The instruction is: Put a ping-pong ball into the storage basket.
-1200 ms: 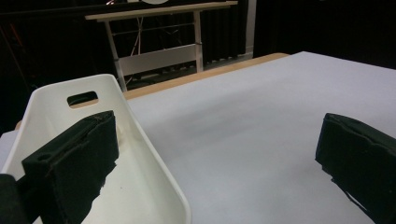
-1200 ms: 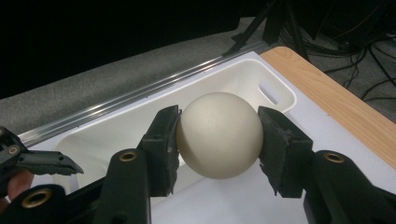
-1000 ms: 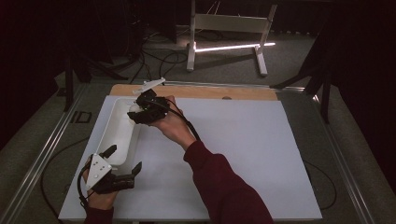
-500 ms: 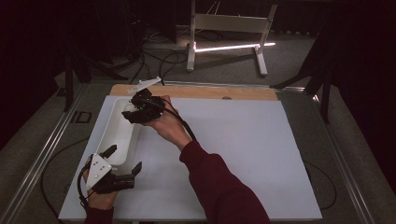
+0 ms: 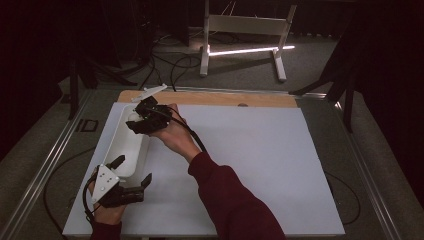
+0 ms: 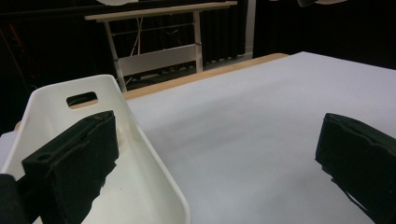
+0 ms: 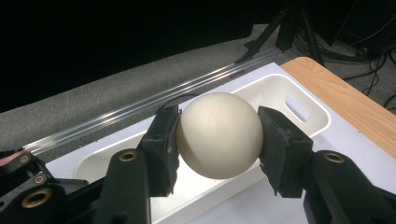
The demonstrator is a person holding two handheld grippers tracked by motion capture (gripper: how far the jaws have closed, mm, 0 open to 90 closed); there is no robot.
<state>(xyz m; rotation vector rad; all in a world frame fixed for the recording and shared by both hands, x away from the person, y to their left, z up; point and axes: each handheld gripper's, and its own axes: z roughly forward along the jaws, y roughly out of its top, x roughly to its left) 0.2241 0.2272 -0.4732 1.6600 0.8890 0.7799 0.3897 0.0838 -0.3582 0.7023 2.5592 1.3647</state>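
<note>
A cream ball point(image 7: 217, 135) is clamped between the two black pads of my right gripper point(image 7: 217, 161), which is shut on it. The ball hangs above the far part of a long white tray point(image 7: 299, 93) with a handle slot. In the high view the right gripper point(image 5: 141, 120) is over the tray's far end point(image 5: 131, 150), and a bit of the ball point(image 5: 133, 118) shows at its left. My left gripper point(image 5: 132, 170) rests at the tray's near end, open and holding nothing. In the left gripper view its jaws point(image 6: 215, 163) stand wide apart, one inside the tray point(image 6: 46, 95).
The tray lies along the left side of a white board point(image 5: 250, 160) that covers the table. A wooden strip point(image 5: 225, 99) runs along the far edge, and metal rails point(image 5: 45, 165) flank the sides. A white stand point(image 5: 245, 30) and cables are on the floor beyond.
My right gripper has shifted a little to the left over the tray's far end, still holding the ball. The left gripper has stayed where it was.
</note>
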